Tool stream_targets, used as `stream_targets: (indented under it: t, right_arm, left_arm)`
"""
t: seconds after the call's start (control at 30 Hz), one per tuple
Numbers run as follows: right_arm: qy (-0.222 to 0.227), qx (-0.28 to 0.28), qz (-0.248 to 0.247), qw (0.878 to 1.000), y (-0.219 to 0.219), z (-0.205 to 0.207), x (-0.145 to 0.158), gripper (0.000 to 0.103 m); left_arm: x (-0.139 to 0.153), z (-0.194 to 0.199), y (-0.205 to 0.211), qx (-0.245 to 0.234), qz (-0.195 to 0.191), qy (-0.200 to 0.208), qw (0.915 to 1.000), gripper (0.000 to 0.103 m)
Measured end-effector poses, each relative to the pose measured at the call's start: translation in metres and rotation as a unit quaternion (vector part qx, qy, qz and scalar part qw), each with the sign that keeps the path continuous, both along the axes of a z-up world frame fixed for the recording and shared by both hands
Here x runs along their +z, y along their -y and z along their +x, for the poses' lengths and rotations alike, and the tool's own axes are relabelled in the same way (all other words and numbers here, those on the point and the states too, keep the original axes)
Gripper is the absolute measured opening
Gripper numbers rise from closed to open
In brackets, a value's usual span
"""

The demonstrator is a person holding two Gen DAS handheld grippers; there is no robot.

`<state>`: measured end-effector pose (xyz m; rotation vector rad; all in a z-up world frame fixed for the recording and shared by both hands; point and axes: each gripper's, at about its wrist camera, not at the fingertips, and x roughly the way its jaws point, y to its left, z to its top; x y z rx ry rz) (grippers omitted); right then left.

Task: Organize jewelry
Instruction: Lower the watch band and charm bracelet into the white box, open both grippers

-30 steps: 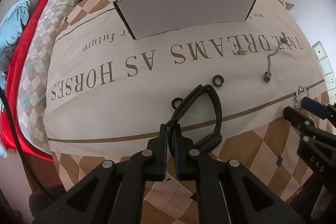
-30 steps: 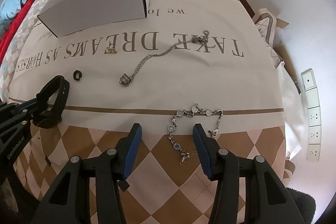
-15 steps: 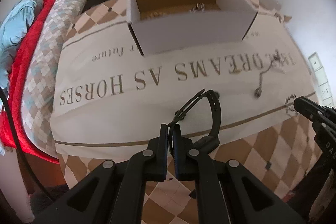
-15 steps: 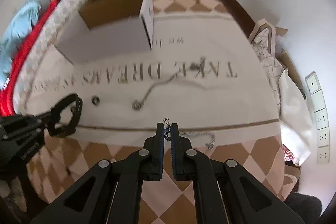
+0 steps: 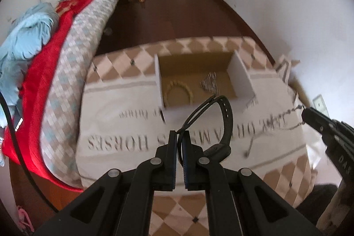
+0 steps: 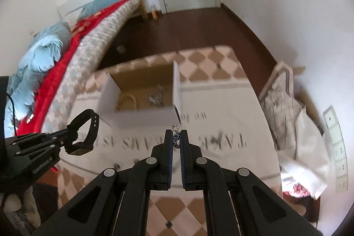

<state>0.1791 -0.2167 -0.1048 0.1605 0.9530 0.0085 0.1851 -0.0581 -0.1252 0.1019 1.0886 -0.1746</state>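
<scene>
My left gripper (image 5: 180, 136) is shut on a black watch (image 5: 221, 123) by its strap, held high above the table; it shows at the left of the right wrist view (image 6: 85, 132). My right gripper (image 6: 176, 136) is shut on a silver link bracelet (image 6: 176, 138), whose chain hangs from its tip in the left wrist view (image 5: 287, 116). An open white cardboard box (image 5: 241, 74) stands ahead with a beaded bracelet (image 5: 177, 90) and a silver piece (image 5: 209, 82) inside. It also shows in the right wrist view (image 6: 177, 90).
The table wears a cream cloth (image 5: 115, 121) with printed words and a checked border. A bed with red and blue bedding (image 5: 44, 54) lies to the left. A white wall and a paper bag (image 6: 285, 96) are on the right. Dark floor lies beyond.
Both grippers have risen well above the table with their items and tilted toward the box. The right gripper shut on the bracelet during the last second. The box's inside now shows.
</scene>
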Motion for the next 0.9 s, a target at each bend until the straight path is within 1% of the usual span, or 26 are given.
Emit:
stream_targets:
  t: [0.03, 0.07, 0.13, 0.17, 0.2, 0.3, 0.33, 0.4, 0.5, 0.53, 0.63, 0.7, 0.77, 0.9]
  right_arm:
    - [0.0, 0.0, 0.0, 1.0, 0.0, 0.0, 0.0, 0.006]
    - [0.008, 0.004, 0.0, 1.0, -0.006, 0.012, 0.011, 0.006]
    - [0.012, 0.007, -0.004, 1.0, -0.01, 0.018, 0.016, 0.006]
    - [0.018, 0.016, -0.006, 1.0, -0.018, 0.033, 0.024, 0.006]
    - [0.019, 0.018, -0.006, 1.0, -0.021, 0.04, 0.026, 0.006]
    - [0.019, 0.023, -0.001, 1.0, -0.028, 0.059, 0.03, 0.006]
    - [0.019, 0.023, -0.001, 1.0, -0.028, 0.059, 0.03, 0.006]
    - [0.014, 0.028, 0.006, 0.999, -0.034, 0.079, 0.03, 0.006]
    - [0.006, 0.034, 0.013, 0.999, -0.038, 0.097, 0.024, 0.006]
    - [0.006, 0.034, 0.013, 0.999, -0.038, 0.097, 0.024, 0.006]
    - [-0.018, 0.038, 0.034, 0.999, -0.041, 0.119, 0.007, 0.006]
    - [-0.023, 0.039, 0.04, 0.998, -0.041, 0.122, 0.002, 0.006]
    - [-0.038, 0.04, 0.055, 0.997, -0.038, 0.133, -0.012, 0.006]
    - [-0.057, 0.041, 0.067, 0.995, -0.034, 0.139, -0.028, 0.006]
  left_arm:
    - [0.006, 0.005, 0.0, 0.003, 0.002, 0.007, 1.0, 0.002]
    - [0.011, 0.011, -0.001, 0.006, 0.004, 0.013, 0.9999, 0.002]
    - [0.02, 0.021, -0.003, 0.012, 0.007, 0.023, 0.9996, 0.002]
    - [0.024, 0.026, -0.003, 0.015, 0.009, 0.029, 0.9994, 0.002]
    - [0.028, 0.03, -0.004, 0.017, 0.009, 0.033, 0.9993, 0.002]
    - [0.033, 0.045, -0.007, 0.022, 0.002, 0.033, 0.9992, 0.002]
    - [0.034, 0.051, -0.008, 0.024, -0.004, 0.03, 0.9993, 0.002]
    - [0.032, 0.061, -0.009, 0.026, -0.014, 0.022, 0.9993, 0.002]
    - [0.023, 0.078, -0.011, 0.022, -0.039, -0.003, 0.999, 0.002]
    - [0.019, 0.084, -0.012, 0.02, -0.051, -0.012, 0.9984, 0.002]
    - [0.009, 0.099, -0.014, 0.018, -0.085, -0.04, 0.9954, 0.002]
    - [0.003, 0.107, -0.014, 0.017, -0.1, -0.054, 0.9933, 0.002]
    - [-0.004, 0.114, -0.011, 0.016, -0.105, -0.066, 0.9921, 0.002]
    - [-0.014, 0.123, -0.01, 0.018, -0.111, -0.084, 0.9902, 0.002]
